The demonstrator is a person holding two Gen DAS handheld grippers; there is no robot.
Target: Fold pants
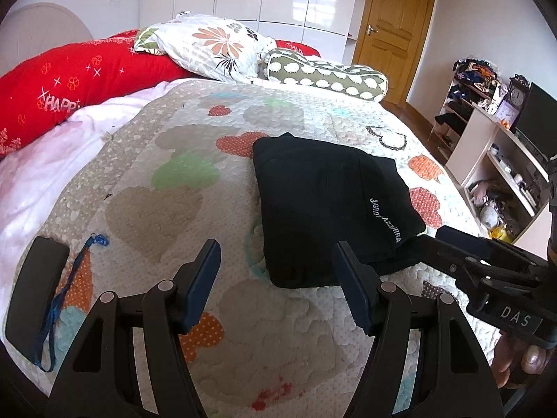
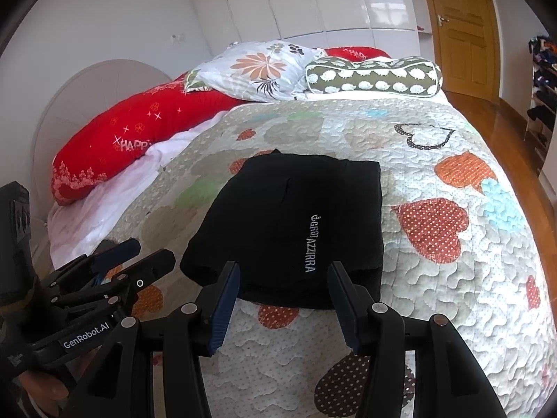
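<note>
Mostly bed [image 1: 174,181]: a quilt [image 2: 435,278] with heart patches covers it, white sheet showing on the far left side. Up at the head lie a long red pillow [image 1: 80,76], a floral pillow [image 2: 261,69] on top of it, and a green bolster [image 2: 376,76] with white blobs beside that. Wardrobe doors and a wooden door [image 1: 397,24] behind; cluttered shelves [image 1: 494,160] off the right edge.

Pants [image 2: 292,223], black, sit folded into a compact block near the middle of the quilt, white lettering (brand text, partly legible) facing up.

My left tongs [image 1: 276,278] hover over the quilt just left of the pants' near edge, jaws apart, nothing between them. My right tongs [image 2: 283,296] hang at the near edge of the pants, jaws also spread wide, holding nothing; whether the tips touch the fabric I cannot tell. From the left view the right tongs come in from the right, close to the pants' near corner.

Black phone-like slab [image 1: 36,292] lies on the quilt's near left, a blue lanyard [image 1: 66,292] beside it.
</note>
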